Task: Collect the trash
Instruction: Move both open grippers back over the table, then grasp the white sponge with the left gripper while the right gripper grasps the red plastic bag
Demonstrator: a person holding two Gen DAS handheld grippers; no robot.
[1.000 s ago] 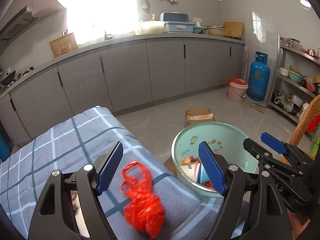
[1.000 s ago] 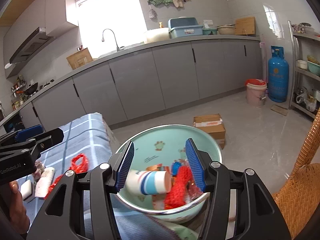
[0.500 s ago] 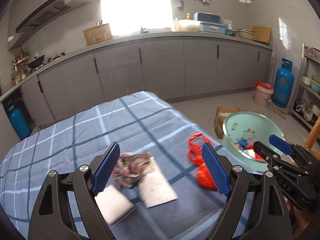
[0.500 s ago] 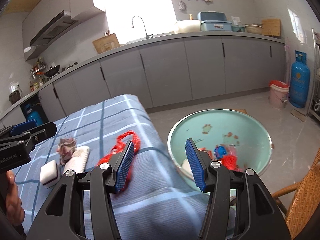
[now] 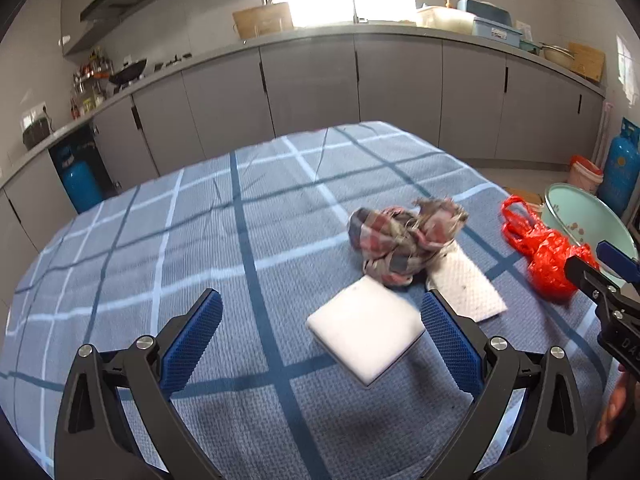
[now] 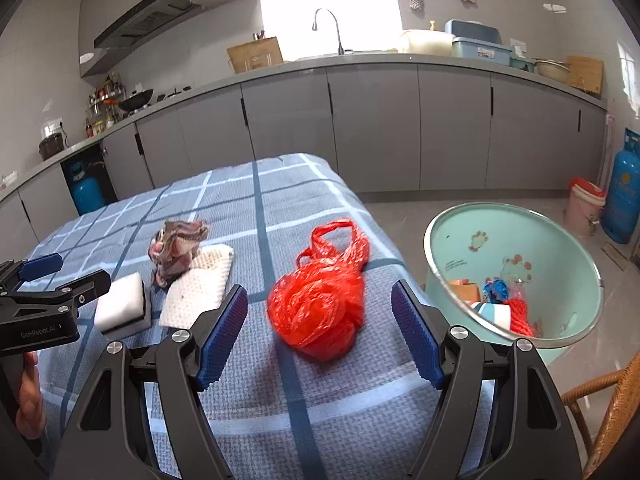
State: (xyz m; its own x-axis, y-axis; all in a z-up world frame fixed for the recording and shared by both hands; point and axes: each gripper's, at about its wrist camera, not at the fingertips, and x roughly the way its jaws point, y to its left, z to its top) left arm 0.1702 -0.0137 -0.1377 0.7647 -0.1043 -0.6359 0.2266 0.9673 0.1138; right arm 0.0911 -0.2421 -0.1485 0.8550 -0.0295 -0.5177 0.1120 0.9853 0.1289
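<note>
The red plastic bag (image 6: 320, 300) was motion-blurred, its folds unreadable. In the green basin (image 6: 560, 248), the trash lay partly behind the near rim. The left view's edge cut off most of that basin (image 5: 580, 220).

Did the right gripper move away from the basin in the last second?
Yes. The right gripper swung left: earlier it framed the basin, now the red bag on the table.
</note>
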